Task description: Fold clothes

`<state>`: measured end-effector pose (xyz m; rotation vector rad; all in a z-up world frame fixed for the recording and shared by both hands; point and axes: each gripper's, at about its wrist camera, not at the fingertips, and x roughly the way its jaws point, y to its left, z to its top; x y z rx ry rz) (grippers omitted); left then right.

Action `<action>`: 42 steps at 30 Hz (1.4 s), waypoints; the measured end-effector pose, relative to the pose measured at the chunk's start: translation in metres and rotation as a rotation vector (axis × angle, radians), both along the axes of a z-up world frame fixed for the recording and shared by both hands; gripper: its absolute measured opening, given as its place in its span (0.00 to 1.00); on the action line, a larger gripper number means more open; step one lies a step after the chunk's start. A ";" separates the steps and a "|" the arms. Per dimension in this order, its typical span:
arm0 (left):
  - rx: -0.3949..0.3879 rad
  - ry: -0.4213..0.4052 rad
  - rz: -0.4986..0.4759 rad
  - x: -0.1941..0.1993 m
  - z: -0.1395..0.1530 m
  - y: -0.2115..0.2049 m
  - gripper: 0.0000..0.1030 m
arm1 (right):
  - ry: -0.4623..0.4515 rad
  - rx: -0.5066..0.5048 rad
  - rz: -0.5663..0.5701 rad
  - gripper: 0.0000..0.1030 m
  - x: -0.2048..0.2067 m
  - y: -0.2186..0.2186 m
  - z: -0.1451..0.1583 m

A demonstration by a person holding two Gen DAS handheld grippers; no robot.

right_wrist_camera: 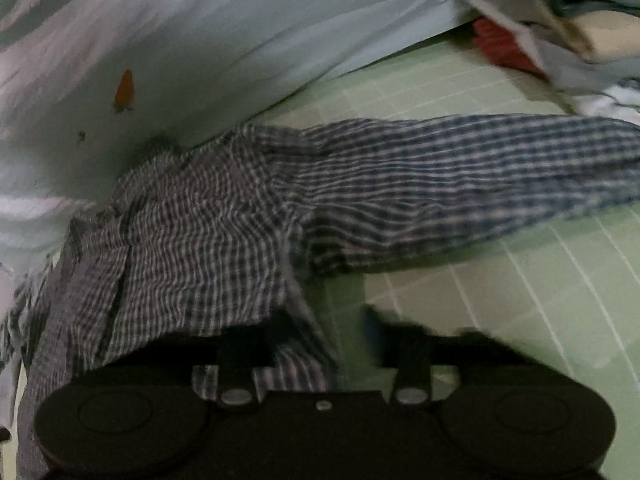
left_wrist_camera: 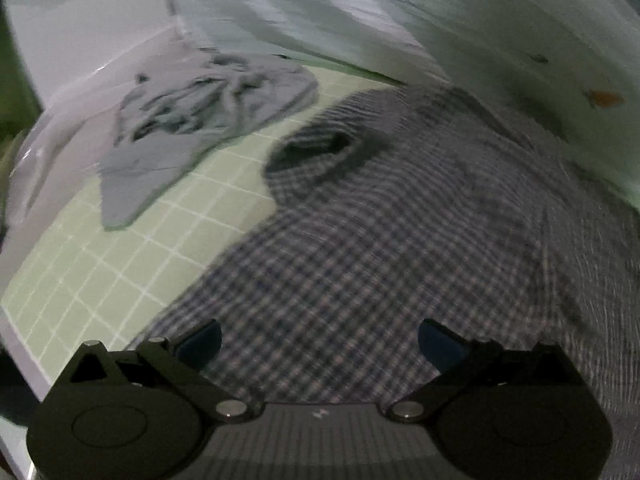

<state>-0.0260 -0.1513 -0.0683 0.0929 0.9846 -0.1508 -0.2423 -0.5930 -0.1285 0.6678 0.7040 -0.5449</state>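
Left wrist view: at the bottom of the frame the left gripper (left_wrist_camera: 320, 340) is seen with its fingers spread wide apart and nothing held between them; the checked shirt (left_wrist_camera: 380, 240) fills the lower centre and right beneath them. Its dark collar opening is seen at mid-frame. To the left, the green gridded mat (left_wrist_camera: 132, 264) is exposed. At the upper left a crumpled grey garment (left_wrist_camera: 192, 120) lies partly on the mat, apart from the shirt. A pale sheet (left_wrist_camera: 400, 12) closes the top of the frame.

Right wrist view: at the bottom the right gripper (right_wrist_camera: 320, 344) is blurred; shirt fabric is draped over its left finger (right_wrist_camera: 248, 340), and whether the fingers are closed cannot be told. One sleeve (right_wrist_camera: 460, 184) extends to the right edge over the mat. A pile of clothes (right_wrist_camera: 560, 20) occupies the upper right corner.
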 end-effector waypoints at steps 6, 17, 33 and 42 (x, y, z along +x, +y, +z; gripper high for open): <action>-0.004 -0.014 0.056 -0.005 0.005 0.013 1.00 | 0.052 -0.079 0.056 0.00 0.025 -0.037 -0.002; 0.000 0.021 0.050 -0.021 -0.007 0.014 1.00 | 0.064 -0.177 -0.032 0.56 0.013 -0.066 0.029; 0.010 0.026 -0.027 -0.037 -0.011 0.017 1.00 | 0.212 -0.088 -0.069 0.19 -0.119 0.062 0.005; 0.016 -0.011 -0.002 -0.041 -0.005 0.038 1.00 | 0.251 -0.084 -0.204 0.02 -0.147 0.047 0.008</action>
